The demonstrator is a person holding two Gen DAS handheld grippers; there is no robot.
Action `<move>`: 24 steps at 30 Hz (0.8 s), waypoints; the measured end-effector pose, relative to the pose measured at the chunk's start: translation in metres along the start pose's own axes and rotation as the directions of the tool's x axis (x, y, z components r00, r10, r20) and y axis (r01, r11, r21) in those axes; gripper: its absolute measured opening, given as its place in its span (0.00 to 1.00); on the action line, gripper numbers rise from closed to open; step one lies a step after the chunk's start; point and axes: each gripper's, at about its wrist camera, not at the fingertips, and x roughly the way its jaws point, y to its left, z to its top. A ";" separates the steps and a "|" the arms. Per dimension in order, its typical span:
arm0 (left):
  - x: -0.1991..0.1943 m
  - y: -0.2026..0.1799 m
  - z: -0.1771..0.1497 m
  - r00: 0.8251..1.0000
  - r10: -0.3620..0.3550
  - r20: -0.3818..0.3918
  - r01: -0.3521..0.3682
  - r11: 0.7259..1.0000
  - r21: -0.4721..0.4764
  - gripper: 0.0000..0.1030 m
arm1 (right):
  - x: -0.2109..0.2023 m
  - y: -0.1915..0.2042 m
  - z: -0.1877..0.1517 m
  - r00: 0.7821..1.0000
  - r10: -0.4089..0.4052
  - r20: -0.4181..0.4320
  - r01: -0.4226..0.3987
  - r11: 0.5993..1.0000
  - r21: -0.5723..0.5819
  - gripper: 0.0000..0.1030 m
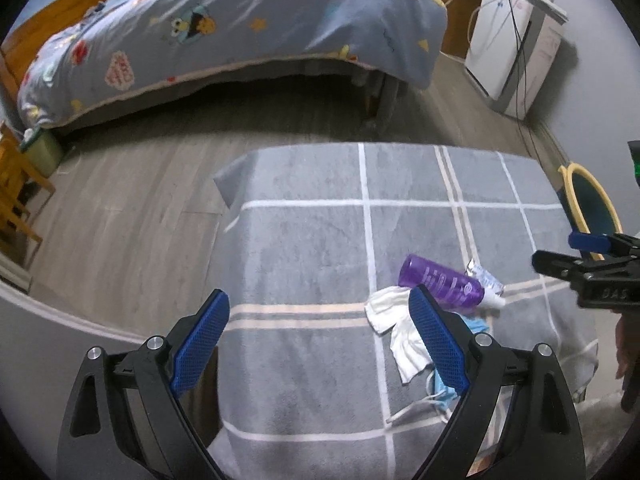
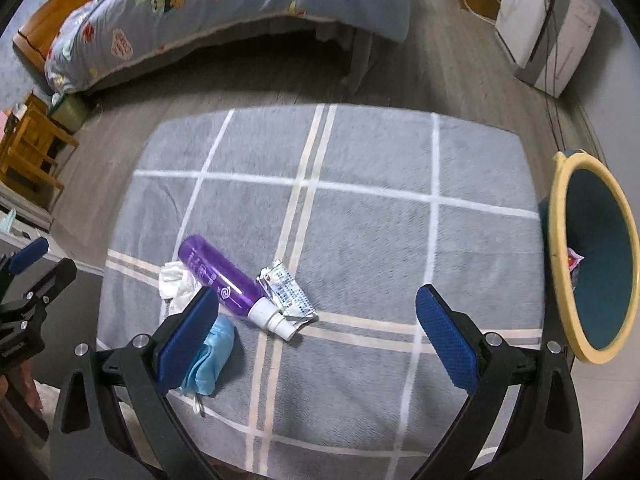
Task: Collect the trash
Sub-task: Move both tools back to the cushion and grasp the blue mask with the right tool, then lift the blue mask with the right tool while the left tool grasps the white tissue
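Observation:
A purple spray bottle [image 2: 218, 276] lies on a grey checked cloth [image 2: 360, 220], also seen in the left wrist view [image 1: 440, 284]. Beside it lie a crumpled silver wrapper [image 2: 286, 292], a white tissue [image 1: 394, 320] and a blue face mask [image 2: 208, 354]. A teal bin with a yellow rim [image 2: 592, 256] stands at the right with some trash inside. My left gripper [image 1: 320, 340] is open and empty, above the cloth left of the trash. My right gripper [image 2: 316, 336] is open and empty above the cloth, near the bottle's nozzle.
A bed with a blue patterned cover [image 1: 240, 28] stands beyond the cloth on a wooden floor [image 1: 120, 220]. A white appliance with cables [image 1: 508, 44] is at the back right. Wooden furniture [image 2: 32, 152] stands at the left.

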 end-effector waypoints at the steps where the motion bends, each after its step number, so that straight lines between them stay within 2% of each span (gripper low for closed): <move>1: 0.003 0.001 0.000 1.000 0.000 -0.006 0.000 1.000 -0.002 0.88 | 0.004 0.003 -0.001 1.000 -0.003 -0.008 0.003 1.000 -0.010 0.94; 4: 0.009 0.001 0.001 1.000 0.011 -0.021 -0.011 1.000 -0.003 0.88 | 0.016 0.012 -0.002 0.999 -0.005 -0.046 0.003 0.999 -0.046 0.92; 10: 0.016 0.003 0.003 0.998 0.049 -0.037 -0.048 0.998 0.027 0.88 | 0.031 0.037 -0.014 0.988 0.077 -0.137 -0.086 0.995 -0.060 0.73; 13: 0.019 0.006 0.005 0.998 0.049 -0.046 -0.048 0.999 0.023 0.88 | 0.041 0.047 -0.020 0.973 0.129 -0.189 -0.140 0.989 -0.048 0.53; 15: 0.020 0.005 0.006 0.998 0.041 -0.048 -0.040 0.999 0.017 0.88 | 0.050 0.051 -0.024 0.960 0.164 -0.227 -0.175 0.984 -0.032 0.25; 16: 0.021 0.005 0.005 0.998 0.040 -0.049 -0.039 0.999 0.022 0.88 | 0.052 0.052 -0.024 0.954 0.184 -0.237 -0.194 0.981 -0.017 0.17; 17: 0.022 0.003 0.005 0.998 0.040 -0.053 -0.038 0.999 0.031 0.88 | 0.053 0.052 -0.024 0.949 0.201 -0.243 -0.209 0.978 -0.006 0.13; 20: 0.026 0.002 0.001 0.997 0.026 -0.074 -0.023 0.999 0.038 0.88 | 0.043 0.051 -0.021 0.950 0.210 -0.229 -0.222 0.975 -0.026 0.12; 24: 0.033 -0.007 -0.001 0.995 -0.023 -0.101 0.027 0.999 0.034 0.88 | 0.010 0.040 -0.007 0.976 0.141 -0.165 -0.157 0.984 -0.090 0.12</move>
